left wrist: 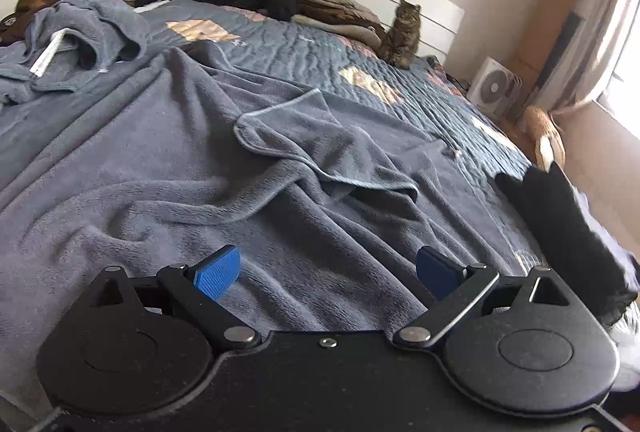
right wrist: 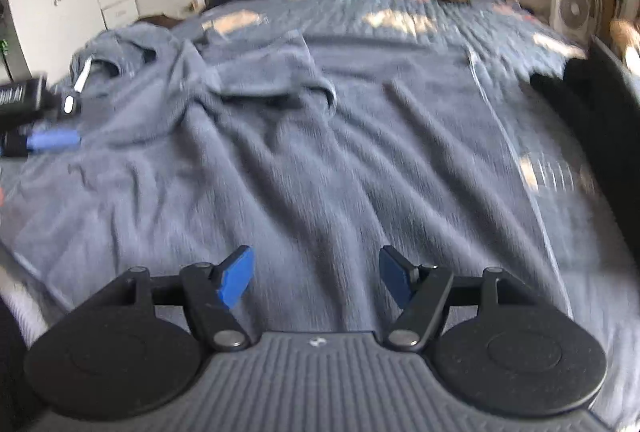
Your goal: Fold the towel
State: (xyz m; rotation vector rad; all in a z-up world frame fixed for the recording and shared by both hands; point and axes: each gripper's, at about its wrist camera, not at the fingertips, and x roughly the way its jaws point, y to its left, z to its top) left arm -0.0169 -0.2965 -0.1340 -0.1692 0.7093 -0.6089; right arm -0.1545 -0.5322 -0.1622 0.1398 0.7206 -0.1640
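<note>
While my left gripper (left wrist: 328, 274) and right gripper (right wrist: 316, 280) both hang spread wide and empty, the grey towel (left wrist: 208, 168) lies rumpled across the bed (left wrist: 320, 44)
One towel corner (left wrist: 280, 116) is flipped back near the middle; a cat (left wrist: 402, 34) sits by the headboard

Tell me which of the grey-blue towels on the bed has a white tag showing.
The crumpled towel at the far left of the bed, near the pillows. A white tag lies across it; the big spread-out towel under the grippers shows none.
</note>
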